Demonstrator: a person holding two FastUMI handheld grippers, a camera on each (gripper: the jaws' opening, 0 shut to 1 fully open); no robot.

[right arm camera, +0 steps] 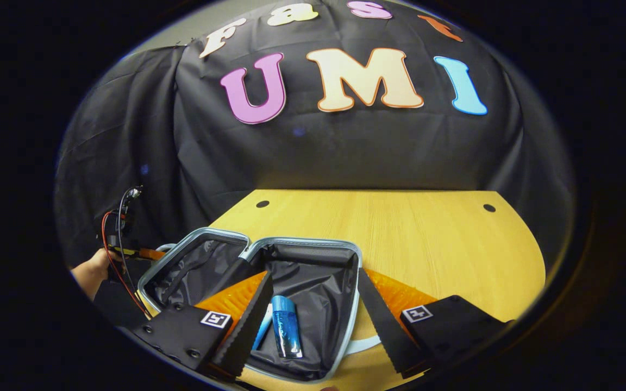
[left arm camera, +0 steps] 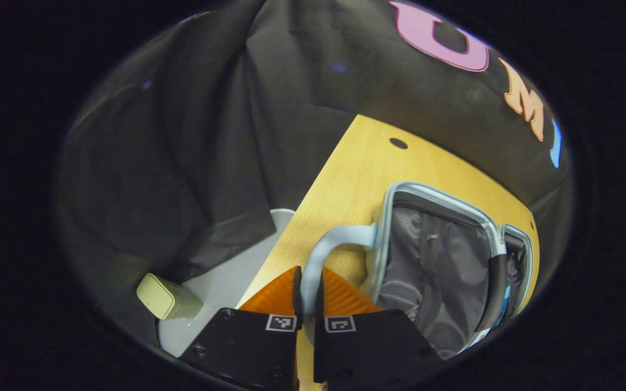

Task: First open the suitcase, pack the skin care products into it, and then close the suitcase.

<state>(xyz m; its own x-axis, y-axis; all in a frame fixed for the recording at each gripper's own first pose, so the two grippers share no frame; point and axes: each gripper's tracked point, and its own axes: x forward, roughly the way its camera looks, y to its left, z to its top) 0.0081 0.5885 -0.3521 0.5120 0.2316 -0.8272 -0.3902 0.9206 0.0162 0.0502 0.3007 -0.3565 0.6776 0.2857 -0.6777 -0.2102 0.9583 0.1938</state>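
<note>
Pale-blue suitcase handle (left arm camera: 321,255) pinched in my left claw (left arm camera: 308,304); right claw (right arm camera: 313,320) spread above the packed blue bottle (right arm camera: 285,326), lengthwise ahead.

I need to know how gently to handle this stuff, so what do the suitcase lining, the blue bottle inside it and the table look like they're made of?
Suitcase lining: thin woven synthetic fabric, dark grey with a slight sheen; it creases and sags. Blue bottle: translucent glossy plastic or glass, I cannot tell which; light glints along its side. Table: light wood or wood-look laminate, smooth matte, with fine straight grain lines.
</note>
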